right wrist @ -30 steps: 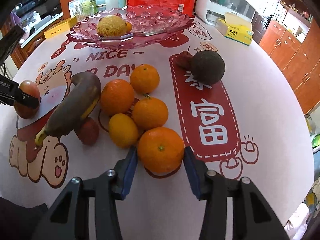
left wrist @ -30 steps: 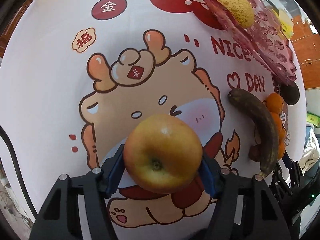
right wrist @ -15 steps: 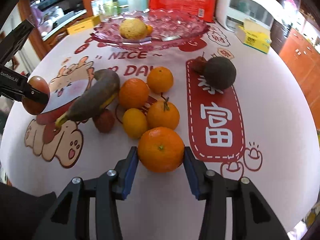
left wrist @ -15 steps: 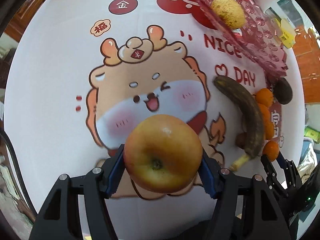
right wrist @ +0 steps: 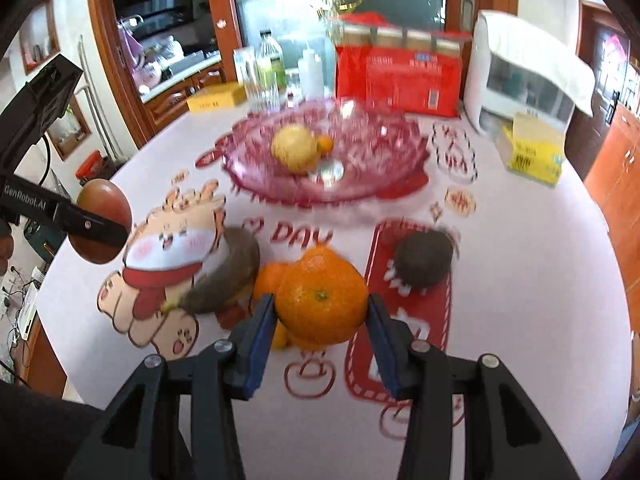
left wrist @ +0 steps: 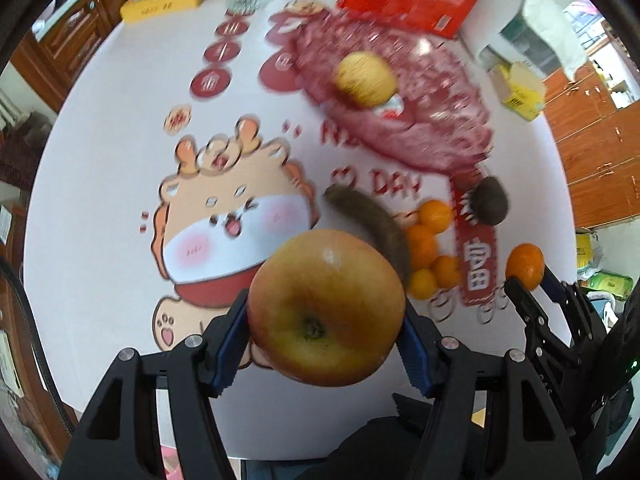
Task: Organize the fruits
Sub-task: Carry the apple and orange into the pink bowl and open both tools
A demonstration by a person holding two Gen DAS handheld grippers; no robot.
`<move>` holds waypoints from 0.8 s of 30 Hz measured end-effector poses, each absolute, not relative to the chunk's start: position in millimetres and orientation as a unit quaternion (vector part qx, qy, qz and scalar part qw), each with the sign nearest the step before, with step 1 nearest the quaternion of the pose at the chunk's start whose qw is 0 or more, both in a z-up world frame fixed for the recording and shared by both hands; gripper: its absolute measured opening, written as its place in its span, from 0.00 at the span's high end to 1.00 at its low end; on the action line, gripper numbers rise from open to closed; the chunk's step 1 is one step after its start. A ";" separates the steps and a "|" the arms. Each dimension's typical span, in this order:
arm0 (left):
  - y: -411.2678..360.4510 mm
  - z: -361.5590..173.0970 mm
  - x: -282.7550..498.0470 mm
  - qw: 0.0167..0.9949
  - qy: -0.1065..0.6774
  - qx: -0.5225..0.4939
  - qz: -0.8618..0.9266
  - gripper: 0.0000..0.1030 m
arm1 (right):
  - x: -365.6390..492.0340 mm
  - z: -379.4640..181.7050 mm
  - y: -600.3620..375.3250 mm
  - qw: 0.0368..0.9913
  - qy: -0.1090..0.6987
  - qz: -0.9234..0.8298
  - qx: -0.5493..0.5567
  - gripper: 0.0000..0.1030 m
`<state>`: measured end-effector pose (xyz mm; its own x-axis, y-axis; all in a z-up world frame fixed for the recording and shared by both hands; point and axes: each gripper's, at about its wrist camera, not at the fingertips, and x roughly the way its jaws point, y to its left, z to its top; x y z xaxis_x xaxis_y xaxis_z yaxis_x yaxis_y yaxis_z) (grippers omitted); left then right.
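Kitchen tabletop (right wrist: pixel 520 280) with the cartoon cloth, pink glass bowl (right wrist: pixel 380 168) at the back. Your left hand-held gripper (left wrist: pixel 324 320) is clamped on the apple (left wrist: pixel 326 308), your right hand-held gripper (right wrist: pixel 322 320) on an orange (right wrist: pixel 322 300), both lifted in front of the bowl, fingers pointing at it. Lower each fruit past the rim before you let go, clear of the pear (right wrist: pixel 295 148) inside.

Black claws (left wrist: pixel 324 336) (right wrist: pixel 322 322), blue pads, silver screws.
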<state>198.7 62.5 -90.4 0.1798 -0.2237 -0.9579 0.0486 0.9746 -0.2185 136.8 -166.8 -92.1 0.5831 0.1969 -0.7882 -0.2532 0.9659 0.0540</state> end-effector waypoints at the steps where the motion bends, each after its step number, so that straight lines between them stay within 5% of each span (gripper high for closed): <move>1: 59.1 -82.8 199.5 0.771 0.626 -0.066 -0.092 0.37 | 141.9 -84.9 -169.3 0.892 0.431 0.130 -0.036 0.56; 13: 29.2 -25.6 235.7 0.817 0.562 -0.064 -0.112 0.37 | 193.9 -40.3 -172.3 0.911 0.374 0.160 -0.063 0.56; 24: 16.1 -47.6 275.3 0.824 0.546 -0.090 -0.120 0.37 | 239.9 -59.5 -167.3 0.896 0.413 0.156 -0.043 0.56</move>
<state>275.3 16.1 -47.6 0.3746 -0.2969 -0.8784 0.0997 0.9548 -0.2802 239.9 -167.3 -59.5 0.6093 0.2442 -0.7544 -0.3160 0.9474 0.0514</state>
